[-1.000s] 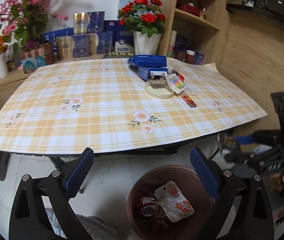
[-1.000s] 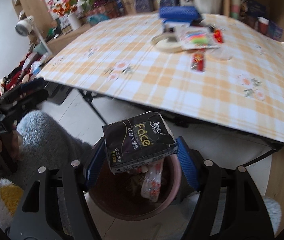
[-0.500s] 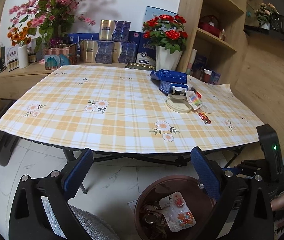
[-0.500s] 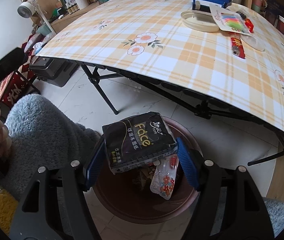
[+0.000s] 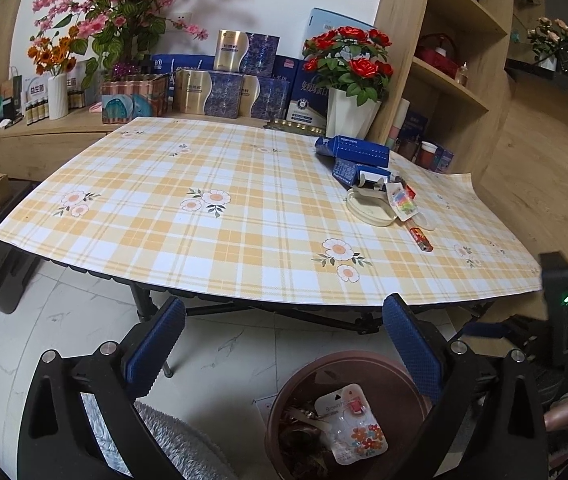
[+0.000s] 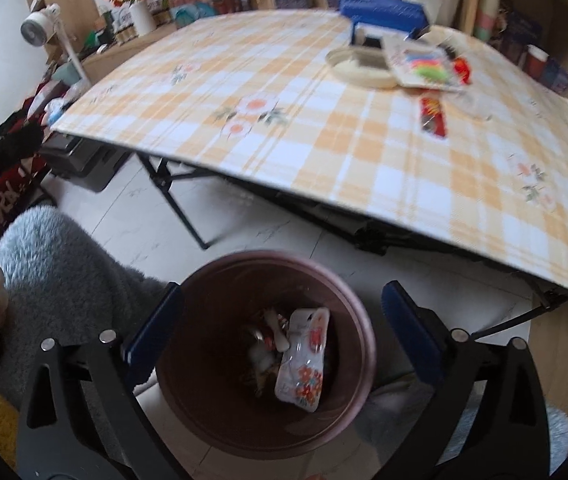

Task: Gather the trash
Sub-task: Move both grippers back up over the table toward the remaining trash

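We find the right gripper (image 6: 281, 332) directly over the bin (image 6: 219, 432), jaws opening with nothing between them. The left gripper (image 5: 284, 344) is wide and empty. Remaining trash (image 5: 402, 202) lies near the table's (image 5: 243, 272) far right corner; we advise lifting clear of the bin's rim before reaching.

Bin (image 6: 219, 420) on floor before table (image 6: 324, 152); packet (image 6: 304, 364), seemingly wrappers, inside.

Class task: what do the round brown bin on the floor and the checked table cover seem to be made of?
Round brown bin: probably plastic, with smooth, even-coloured walls and a moulded rim.
Orange-and-white checked table cover: probably vinyl or a stiff printed sheet, since it lies flat and juts past the table edge without draping.
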Demonstrator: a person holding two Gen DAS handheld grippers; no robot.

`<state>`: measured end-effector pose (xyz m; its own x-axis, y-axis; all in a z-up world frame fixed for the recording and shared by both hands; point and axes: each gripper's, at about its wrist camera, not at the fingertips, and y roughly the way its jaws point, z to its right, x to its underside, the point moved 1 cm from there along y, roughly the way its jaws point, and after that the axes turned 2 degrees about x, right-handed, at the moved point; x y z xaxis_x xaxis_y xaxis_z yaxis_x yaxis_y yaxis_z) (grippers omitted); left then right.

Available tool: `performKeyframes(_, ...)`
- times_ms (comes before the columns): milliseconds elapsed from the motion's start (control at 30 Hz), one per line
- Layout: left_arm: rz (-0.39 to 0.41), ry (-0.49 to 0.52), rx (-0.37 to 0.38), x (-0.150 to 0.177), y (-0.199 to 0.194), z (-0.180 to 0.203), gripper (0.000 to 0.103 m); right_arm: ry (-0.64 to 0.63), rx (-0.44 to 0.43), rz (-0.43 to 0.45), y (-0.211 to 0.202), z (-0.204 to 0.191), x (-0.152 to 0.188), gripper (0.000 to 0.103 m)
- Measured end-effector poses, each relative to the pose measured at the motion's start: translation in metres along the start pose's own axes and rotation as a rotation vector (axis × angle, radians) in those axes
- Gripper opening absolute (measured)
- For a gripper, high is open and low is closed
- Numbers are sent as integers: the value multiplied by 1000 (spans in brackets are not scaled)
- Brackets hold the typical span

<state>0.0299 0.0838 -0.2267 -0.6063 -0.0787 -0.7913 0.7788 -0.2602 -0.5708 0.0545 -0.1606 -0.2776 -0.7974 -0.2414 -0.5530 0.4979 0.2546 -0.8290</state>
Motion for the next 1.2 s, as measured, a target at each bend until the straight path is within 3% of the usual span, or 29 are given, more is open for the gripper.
performKeyframes(300,-18,-3,-63,-7,9,0,97,63,77,93,-23,34,-17,97)
performKeyframes(567,1,12,-204,-28,17,-3,97,92,180,122,-31,68,-32,97)
performKeyframes(800,-1,28,-210,-64,29,-5,97,101,183,158,-36,93,-55,97)
performKeyframes(1033,23,16,-216,-101,48,-3,97,82,121,135,-22,112,-98,97)
performKeyframes(1200,43,18,-250,-120,62,1,97,4,195,115,6,111,-136,97)
